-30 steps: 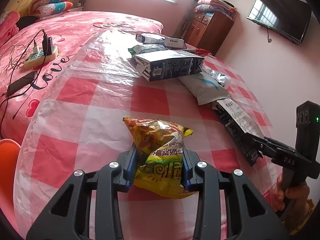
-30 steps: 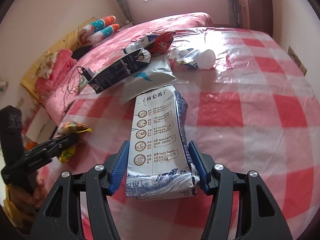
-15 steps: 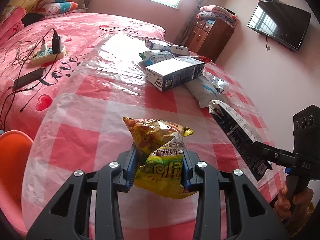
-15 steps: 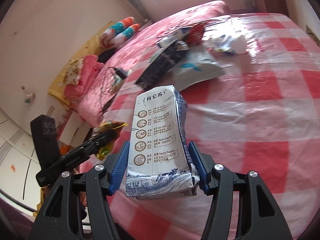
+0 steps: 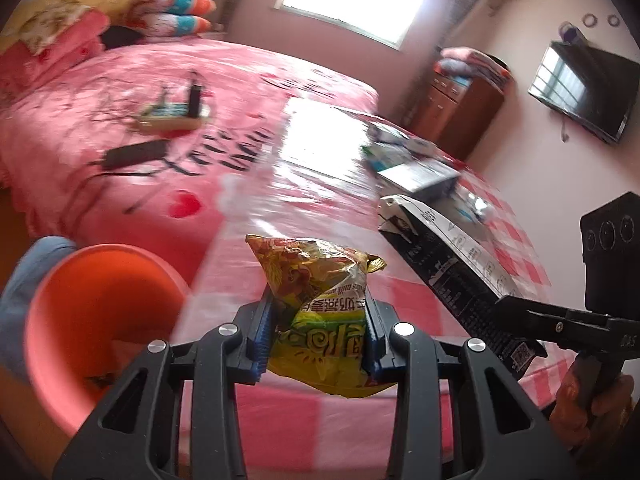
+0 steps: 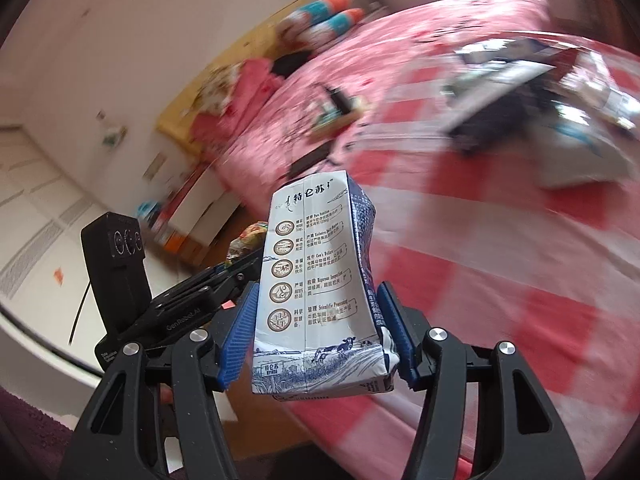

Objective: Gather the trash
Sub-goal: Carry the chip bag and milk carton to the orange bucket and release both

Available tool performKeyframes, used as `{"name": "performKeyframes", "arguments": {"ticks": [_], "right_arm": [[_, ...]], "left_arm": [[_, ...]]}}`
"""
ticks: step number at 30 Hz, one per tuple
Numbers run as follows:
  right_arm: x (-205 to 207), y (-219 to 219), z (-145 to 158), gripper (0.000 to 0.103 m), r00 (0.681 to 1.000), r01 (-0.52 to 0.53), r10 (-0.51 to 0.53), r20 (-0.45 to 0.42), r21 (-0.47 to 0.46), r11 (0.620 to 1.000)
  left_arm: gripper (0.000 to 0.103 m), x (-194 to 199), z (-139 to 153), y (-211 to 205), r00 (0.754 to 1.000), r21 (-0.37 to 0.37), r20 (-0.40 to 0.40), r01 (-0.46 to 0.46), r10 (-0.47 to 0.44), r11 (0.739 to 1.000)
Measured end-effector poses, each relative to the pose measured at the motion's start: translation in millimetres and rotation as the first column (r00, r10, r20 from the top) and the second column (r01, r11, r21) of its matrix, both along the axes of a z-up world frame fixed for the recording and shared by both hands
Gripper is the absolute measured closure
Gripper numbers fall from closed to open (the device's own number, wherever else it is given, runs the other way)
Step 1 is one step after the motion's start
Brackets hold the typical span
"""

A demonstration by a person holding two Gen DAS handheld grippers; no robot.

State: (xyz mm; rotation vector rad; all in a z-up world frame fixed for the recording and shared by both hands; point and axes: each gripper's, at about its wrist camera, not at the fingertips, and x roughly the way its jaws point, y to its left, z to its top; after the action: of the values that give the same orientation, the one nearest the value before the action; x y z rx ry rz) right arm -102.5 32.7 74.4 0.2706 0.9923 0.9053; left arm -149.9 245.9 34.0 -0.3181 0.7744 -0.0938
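- The big desk (image 5: 304, 432) with the red and white checked cloth sits beside a pink bed (image 5: 120, 92). More trash (image 5: 416, 168) lies in a pile at the far end of the desk: cartons and wrappers, too blurry to name one by one.
- An orange bin (image 5: 92, 320) stands low at the left edge of the desk in the left view. Something small lies at its bottom, but I cannot tell what.
- The milk carton (image 6: 316, 292) is up in the air, off the desk. The right tool (image 6: 316, 336) is clamped on its bottom end, one blue pad on each side.
- The snack bag (image 5: 324, 312), yellow and crinkly, is up off the desk too. The left tool (image 5: 316, 336) is clamped on it, and the bag is squeezed between the pads.
- Step in hand, I think: carrying both pieces of trash over to the orange bin. Neither is in the bin yet.
- Next move, I think: bring each tool over the mouth of the bin, then let go so the trash falls in. The carton is long, so it may need to go in end first. The bag is light and could stick to a pad.
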Motion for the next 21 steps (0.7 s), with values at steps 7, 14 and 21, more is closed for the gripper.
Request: {"name": "performKeyframes", "arguments": {"ticks": [7,14,21], "right_arm": [[-3,84,7,0.043,0.983,-0.183,0.184,0.029,-0.011,0.983],[2,153,1,0.043,0.952,-0.304,0.305,0.038,-0.024,0.952],[15,187,-25,0.029,0.95,-0.308,0.31,0.029,-0.059,0.949]], "left_arm": [[0.065,-30,-1,63,0.986,0.031,-0.006,-0.166,0.166,0.986],[0.064,-46,-28,114,0.947,0.037,-0.072,-0.31,0.312,0.95],[0.041,-46,-61,141,0.892,0.087,-0.154,-0.415,0.424,0.906]]}}
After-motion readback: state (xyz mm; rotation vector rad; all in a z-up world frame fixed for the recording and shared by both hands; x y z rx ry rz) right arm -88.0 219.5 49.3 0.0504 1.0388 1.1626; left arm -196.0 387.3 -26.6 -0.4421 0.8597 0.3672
